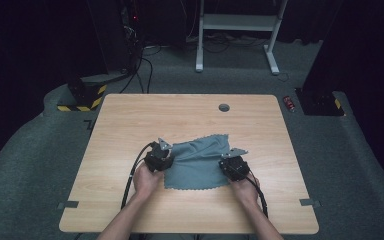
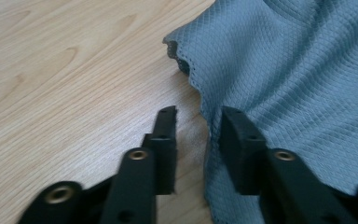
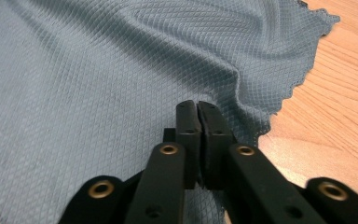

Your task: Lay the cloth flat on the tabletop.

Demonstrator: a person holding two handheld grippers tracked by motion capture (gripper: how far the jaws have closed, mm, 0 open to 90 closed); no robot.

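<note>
Here I have a grey-blue cloth [image 1: 197, 162] lying rumpled on the wooden table [image 1: 130, 120], nearer my edge. My right gripper [image 3: 198, 114] is pinched together on the cloth near its right border. My left gripper [image 2: 196, 128] has jaws apart, straddling the left hem, not yet pressing. If they close off the edge, I judge that side could slip free and fold crooked.

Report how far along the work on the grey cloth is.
Done: the right claw is shut, apparently pinching the cloth near its right edge. In hand: the left claw stands open astride the cloth's left edge, not yet pinching. Left: closing that grip and whatever follows; the cloth lies rumpled and spread on the table.
</note>
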